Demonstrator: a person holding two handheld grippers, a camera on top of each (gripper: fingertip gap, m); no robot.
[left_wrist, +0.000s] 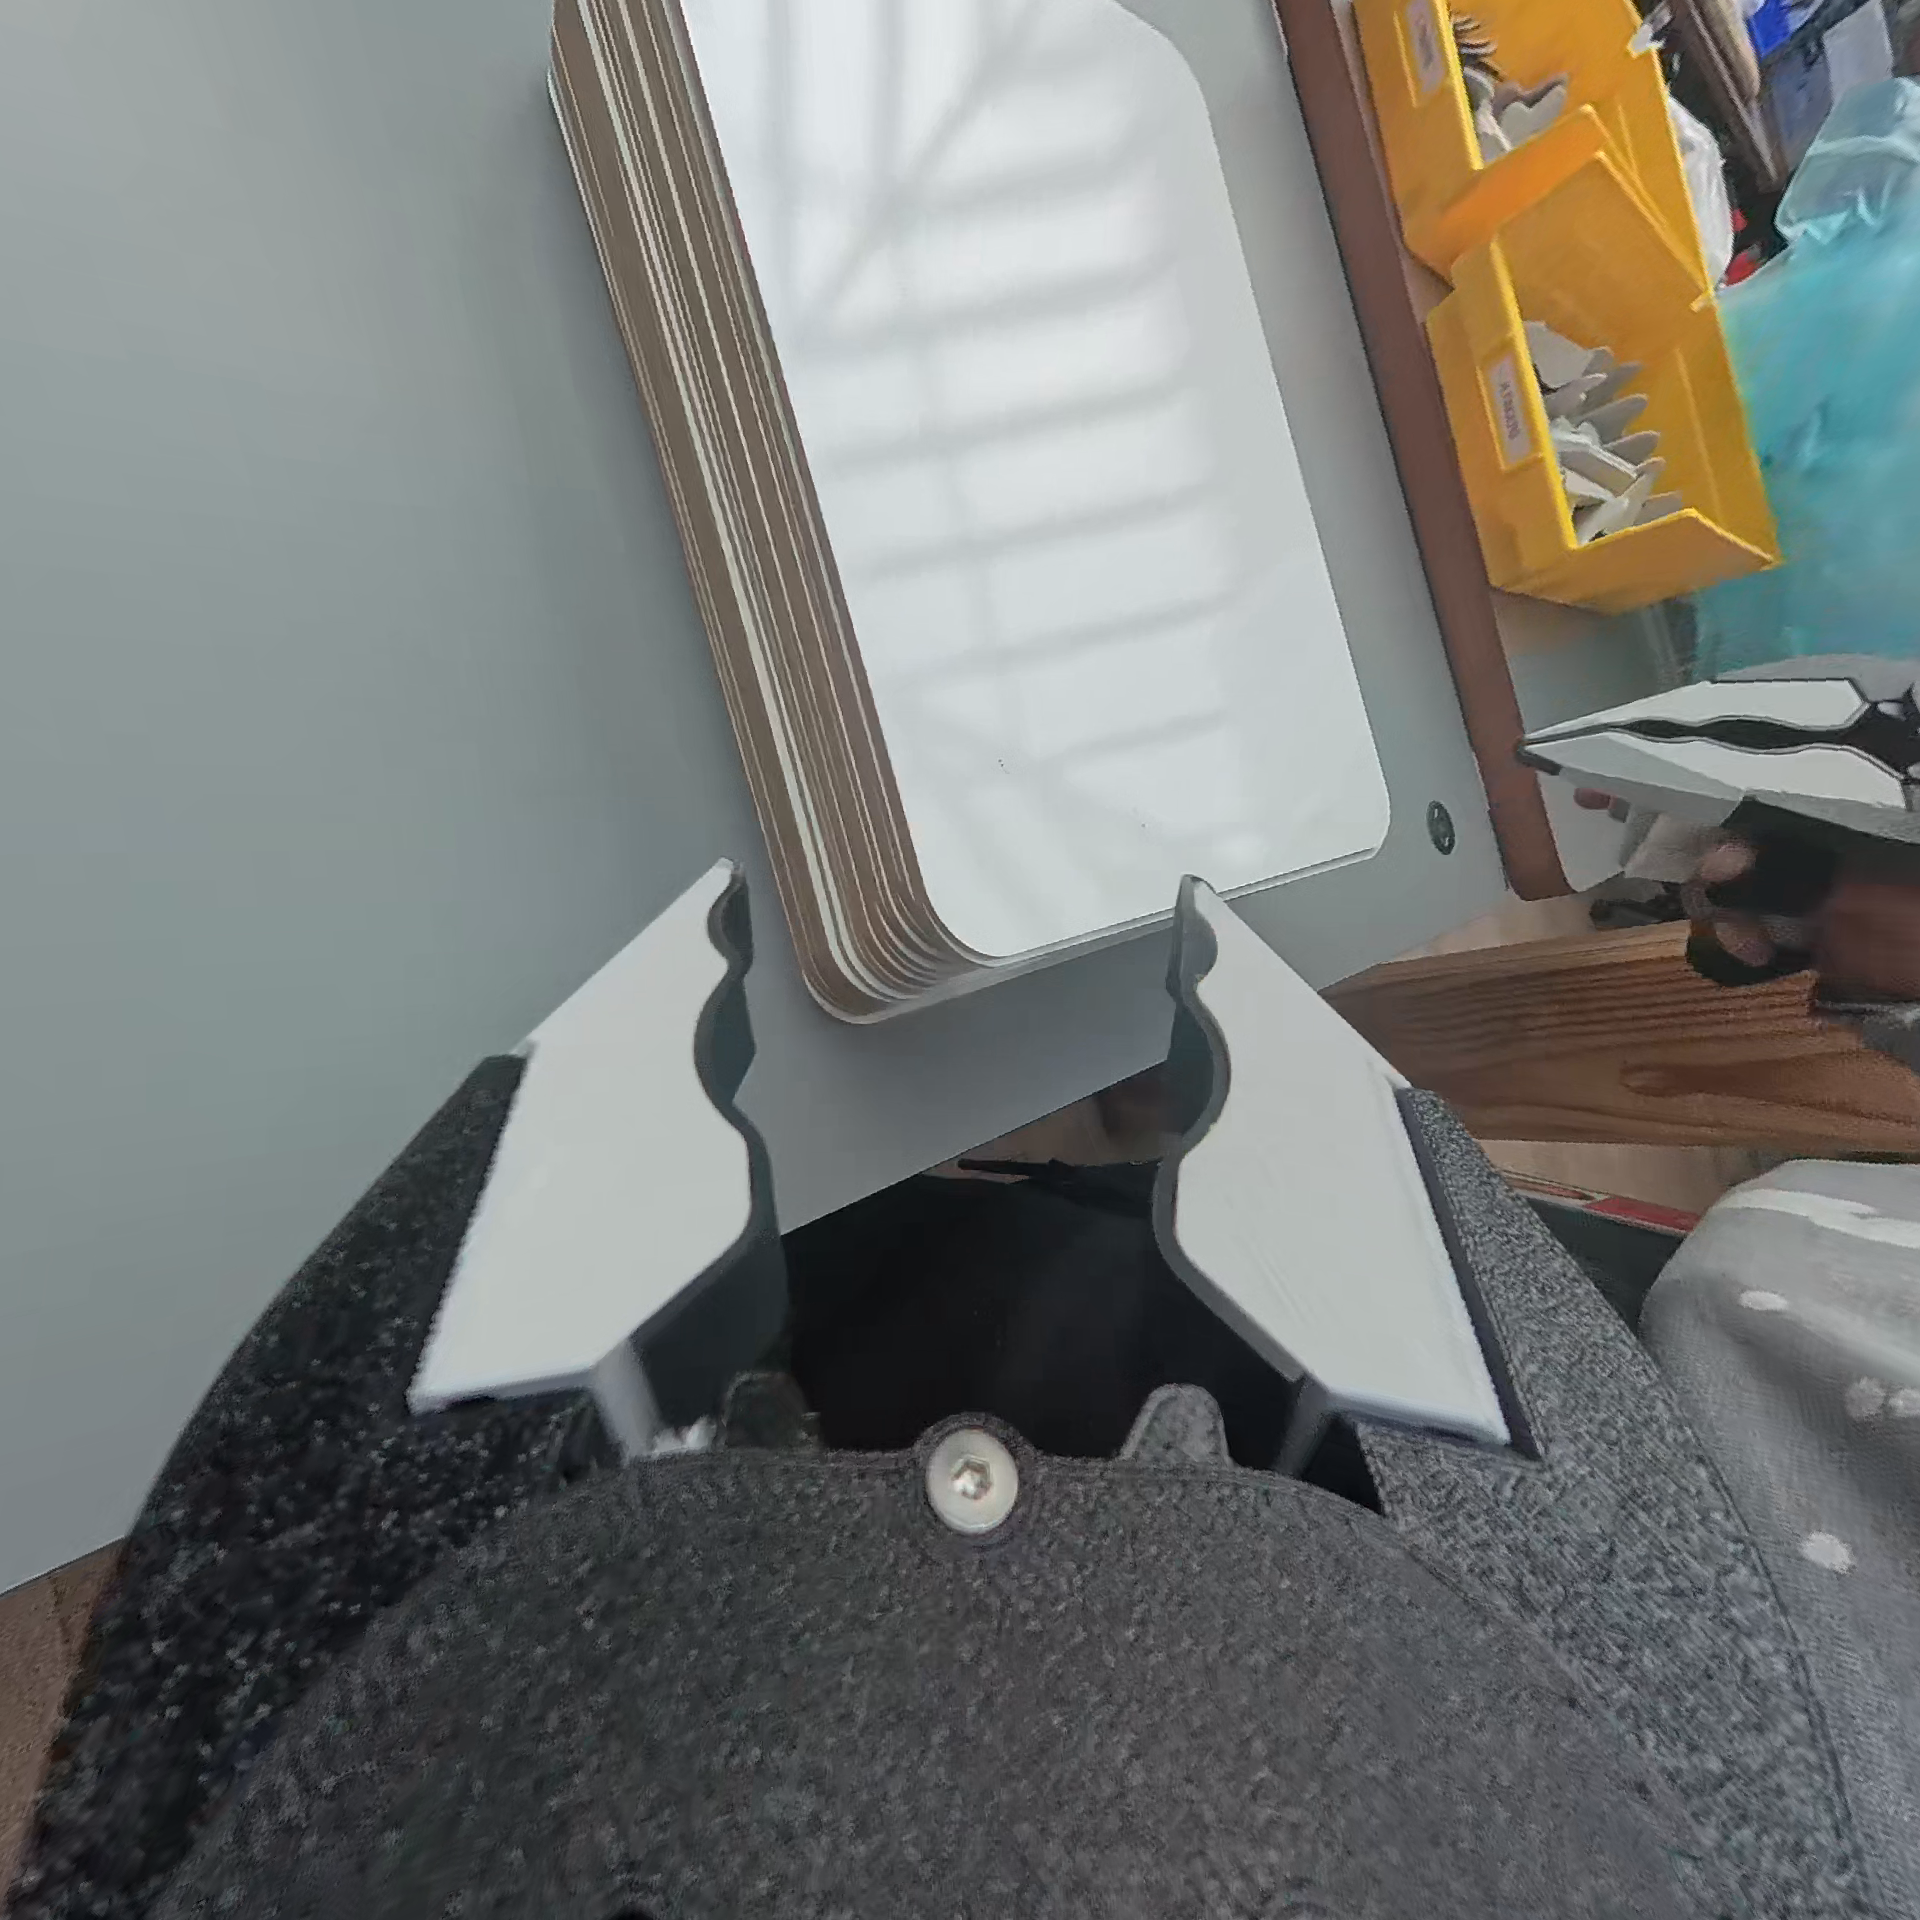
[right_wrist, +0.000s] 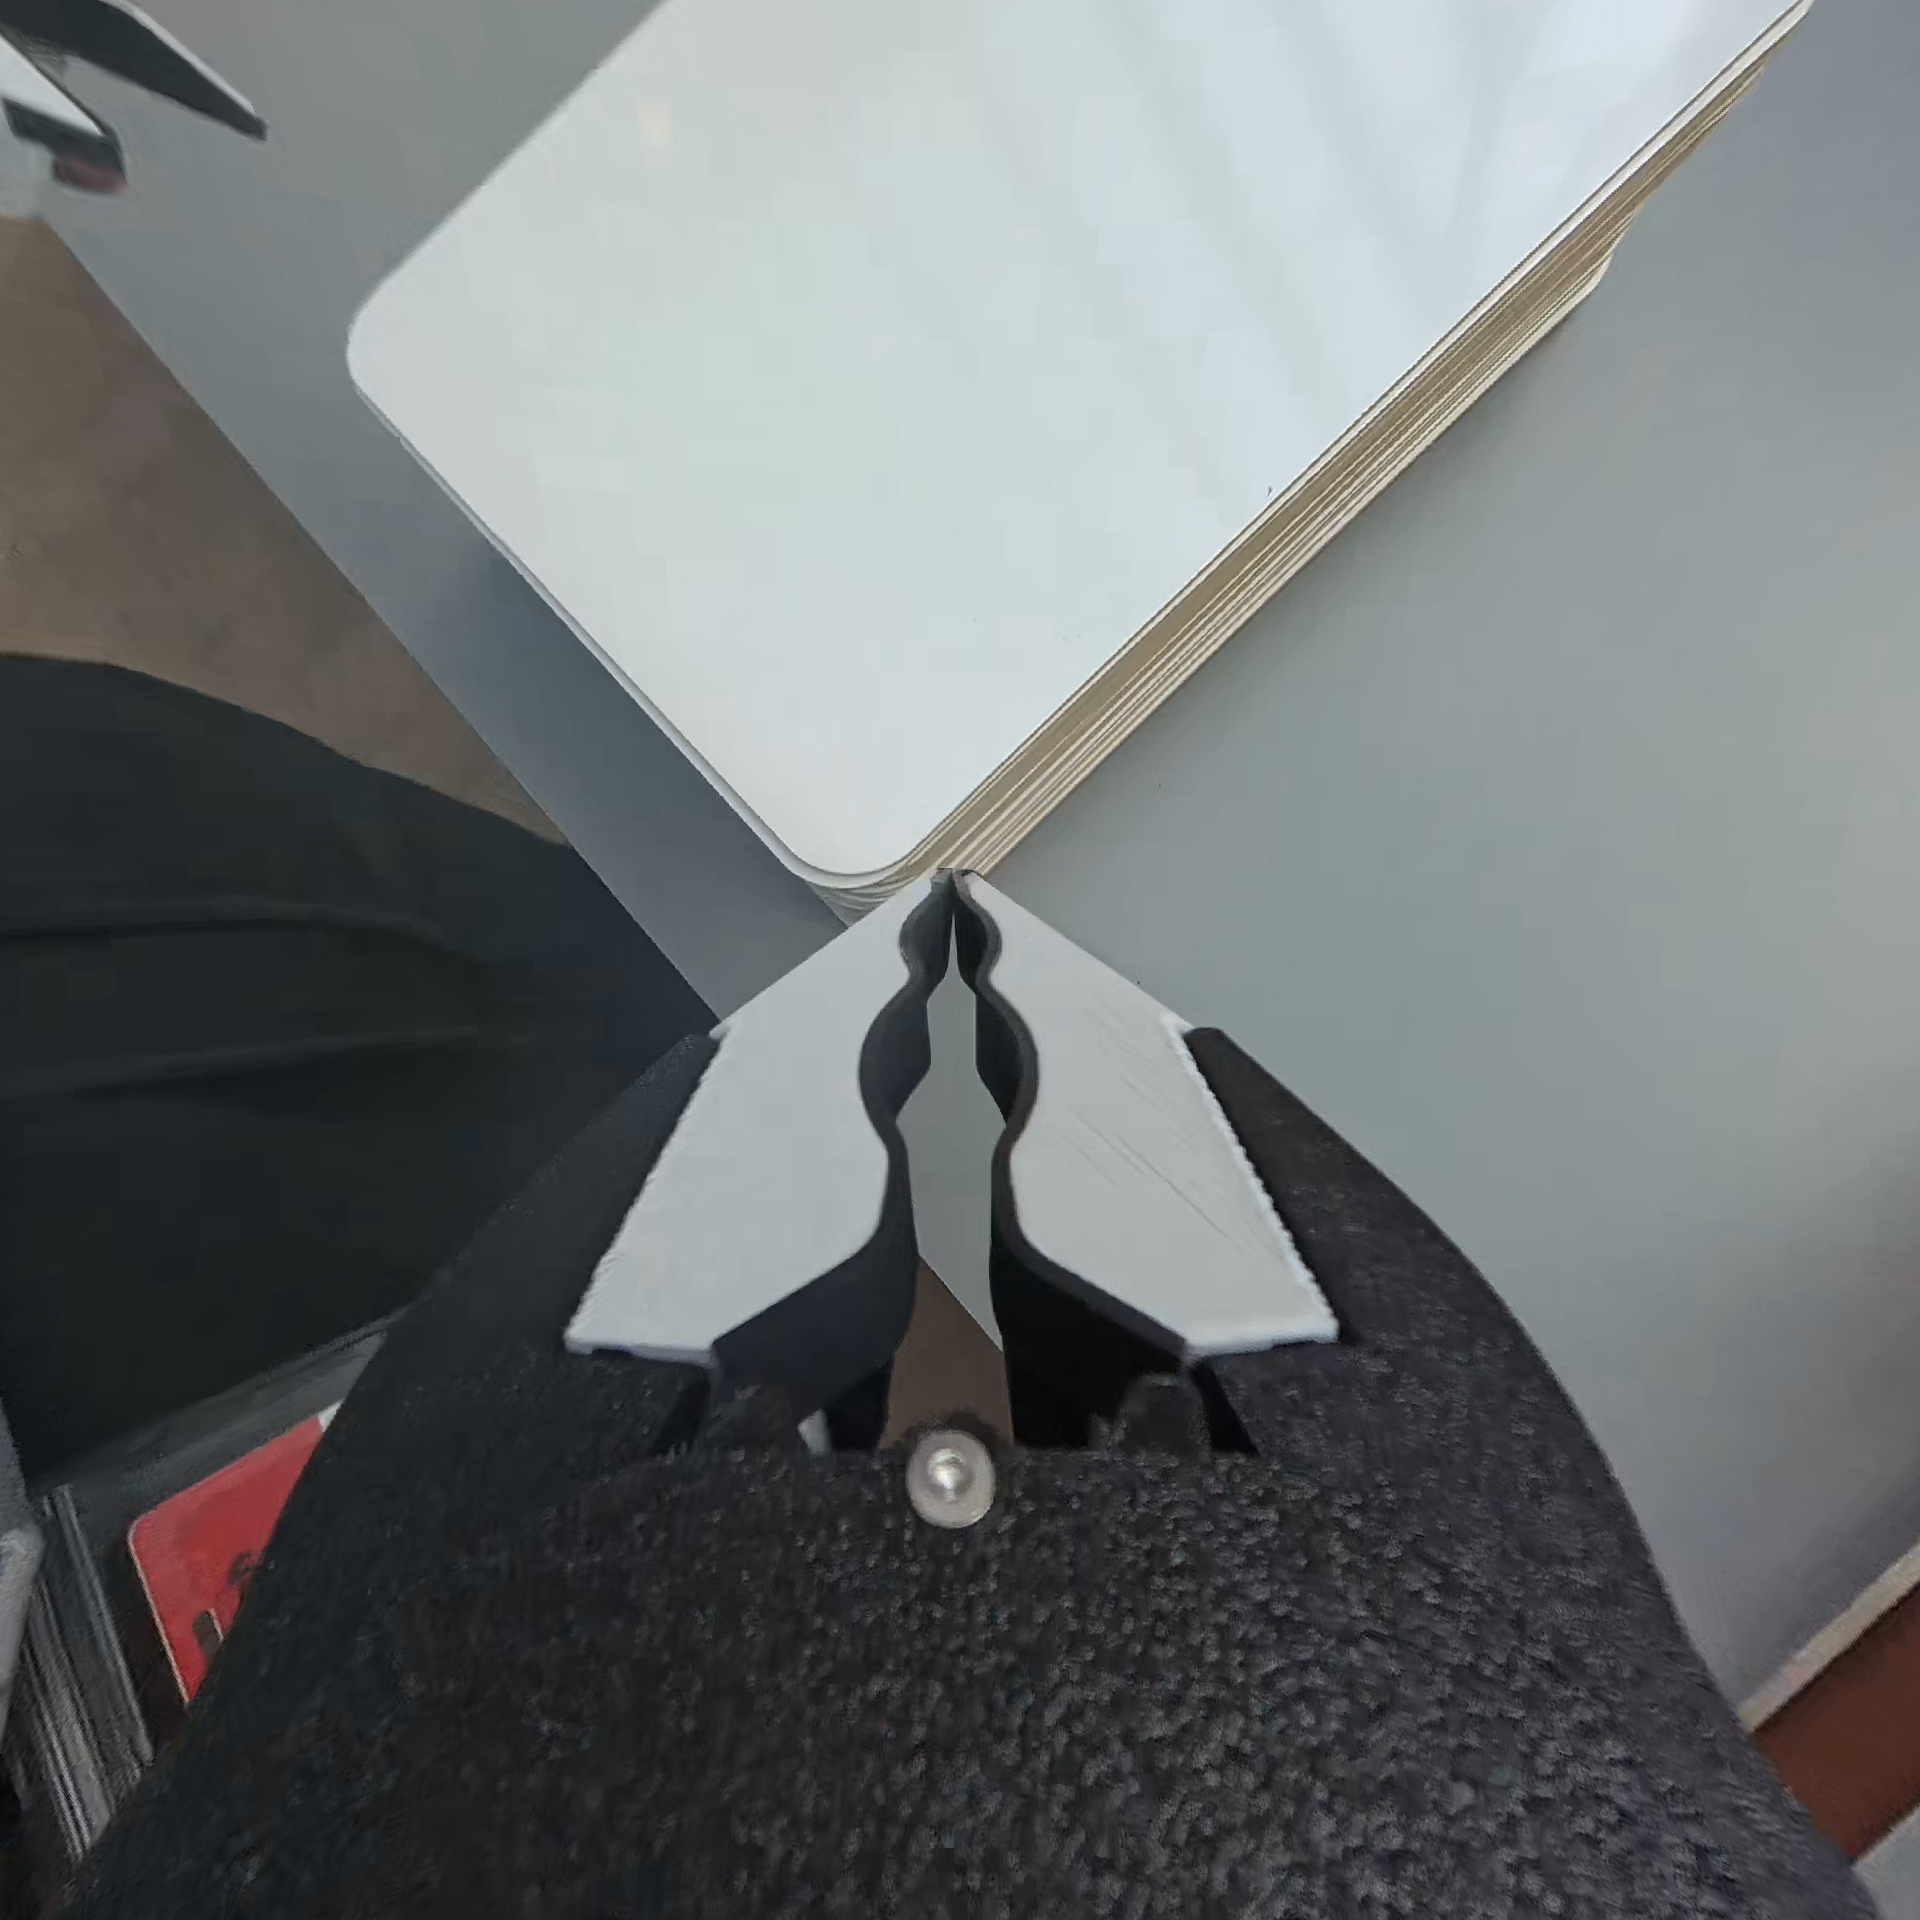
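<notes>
White boards, stacked (right_wrist: 883, 416) — nearest corner just beyond right gripper (right_wrist: 954, 881), fingers pressed together, empty. Left gripper (left_wrist: 961, 914) spread wide before stack's near edge — best kept square.

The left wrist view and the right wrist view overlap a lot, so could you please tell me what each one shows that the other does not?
Only the left wrist view shows the yellow bins of pale parts, a wooden block and the open left gripper. Only the right wrist view shows a red card at lower left and the shut right gripper at the stack's near corner. Both show the stack of white boards on the grey table.
</notes>
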